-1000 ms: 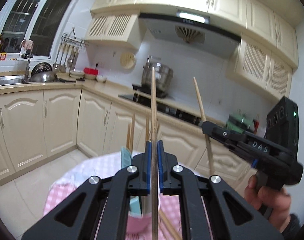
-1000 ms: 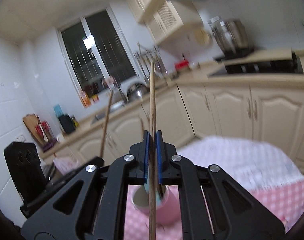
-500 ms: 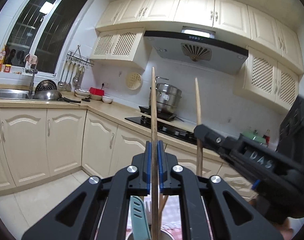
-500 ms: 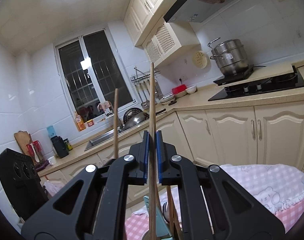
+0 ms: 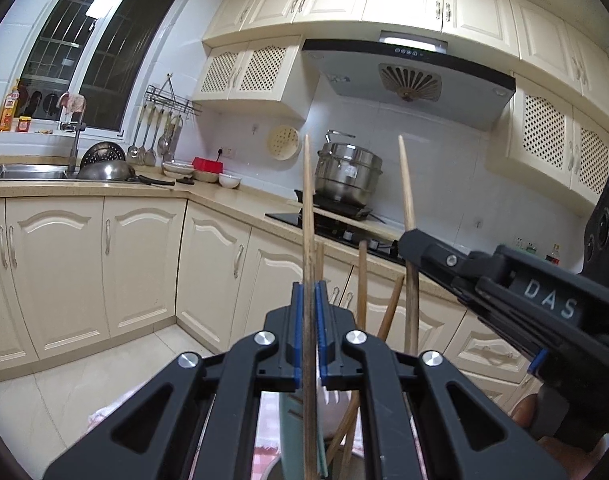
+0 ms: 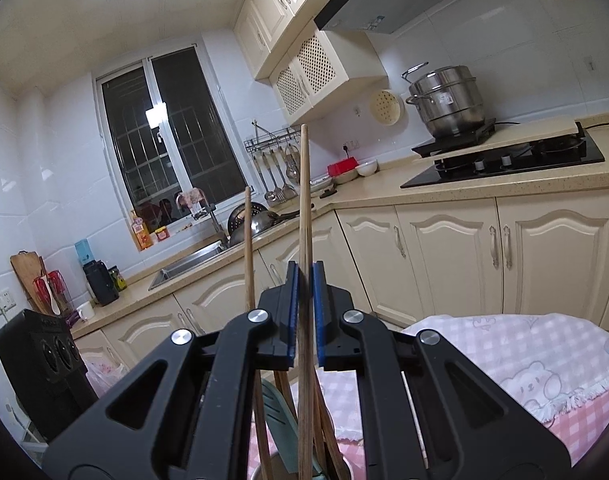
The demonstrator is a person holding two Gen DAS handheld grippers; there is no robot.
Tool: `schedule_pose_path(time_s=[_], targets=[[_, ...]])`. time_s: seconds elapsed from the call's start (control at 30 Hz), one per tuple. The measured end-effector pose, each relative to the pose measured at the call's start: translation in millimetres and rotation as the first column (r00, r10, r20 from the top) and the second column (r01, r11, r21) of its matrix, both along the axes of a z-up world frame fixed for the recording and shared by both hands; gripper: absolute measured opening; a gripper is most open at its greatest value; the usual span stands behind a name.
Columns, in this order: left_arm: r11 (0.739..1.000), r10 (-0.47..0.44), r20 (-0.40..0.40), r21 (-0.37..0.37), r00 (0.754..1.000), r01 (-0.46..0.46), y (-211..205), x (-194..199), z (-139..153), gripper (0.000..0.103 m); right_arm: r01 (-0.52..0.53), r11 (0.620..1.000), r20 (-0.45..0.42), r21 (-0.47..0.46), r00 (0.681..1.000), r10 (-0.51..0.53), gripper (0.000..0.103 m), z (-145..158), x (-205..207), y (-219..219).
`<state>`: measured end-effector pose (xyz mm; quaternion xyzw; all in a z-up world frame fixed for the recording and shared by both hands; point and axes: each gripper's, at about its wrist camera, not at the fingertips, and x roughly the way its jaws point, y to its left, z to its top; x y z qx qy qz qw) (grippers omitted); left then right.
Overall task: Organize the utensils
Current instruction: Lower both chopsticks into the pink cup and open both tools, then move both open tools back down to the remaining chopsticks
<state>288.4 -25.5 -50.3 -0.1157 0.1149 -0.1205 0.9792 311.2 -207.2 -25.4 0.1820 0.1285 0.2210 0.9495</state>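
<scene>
My left gripper (image 5: 309, 312) is shut on an upright wooden chopstick (image 5: 307, 208). My right gripper (image 6: 304, 304) is likewise shut on an upright chopstick (image 6: 304, 200). In the left wrist view the right gripper (image 5: 410, 242) comes in from the right with its chopstick (image 5: 404, 184), a hand (image 5: 524, 412) behind it. Both sticks reach down among several wooden chopsticks (image 5: 362, 280), a teal utensil (image 6: 276, 408) and a white spoon (image 5: 332, 408) standing in a cup. The cup is almost wholly hidden under the jaws. The left chopstick (image 6: 248, 240) stands just left of the right one.
The pink checked tablecloth (image 6: 524, 360) covers the table to the right. Behind run cream cabinets (image 5: 104, 272), a counter with a sink (image 6: 192, 260), a hob (image 6: 504, 160) bearing a steel pot (image 5: 348, 176), and a rack of hanging ladles (image 5: 156, 136). The left gripper's black housing (image 6: 36, 360) is at the left.
Both grippers have sunk with their chopsticks and drawn close over the cup. The stick ends now stand among the utensils in it, and the cup has slipped under the jaws.
</scene>
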Motion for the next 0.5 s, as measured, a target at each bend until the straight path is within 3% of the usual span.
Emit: schedule_pose_path(time_s=[0.13,0.17,0.2,0.23,0.27,0.3,0.4,0.5], targets=[[1.000,-0.007,-0.026,0.001,1.000,0.007,4,-5,-10,0.008,-0.010,1.000,-0.036,0.004,0.999,0.010,0.010,-7,-1,-4],[1.000,-0.007,-0.025,0.004,1.000,0.007,5,-8,-10,0.013,-0.005,1.000,-0.046,0.004,0.999,0.005,0.014,-7,-3,-7],[1.000,-0.003,-0.023,0.010,1.000,0.003,7,-12,-10,0.032,-0.001,1.000,-0.053,0.005,0.999,0.001,0.041,-7,-5,-10],[1.000,-0.001,-0.023,0.004,1.000,0.001,10,-17,-8,0.041,0.006,1.000,-0.054,0.015,0.999,-0.005,0.082,-7,-7,-15],[1.000,0.004,-0.022,-0.008,1.000,-0.004,14,-22,-7,0.058,0.015,1.000,-0.046,0.026,0.999,-0.014,0.085,-6,-11,-19],[1.000,0.010,-0.020,-0.016,1.000,-0.010,17,-25,-6,0.065,0.021,1.000,-0.045,0.022,0.999,-0.020,0.085,-4,-14,-24],[1.000,0.017,-0.030,-0.018,0.999,-0.017,25,-34,-2,0.078,0.030,0.999,-0.053,0.030,0.998,-0.028,0.085,-1,-22,-35],[0.999,0.031,-0.027,-0.011,0.999,-0.031,31,-46,5,0.090,0.043,0.999,-0.060,0.030,0.997,-0.041,0.092,4,-29,-46]])
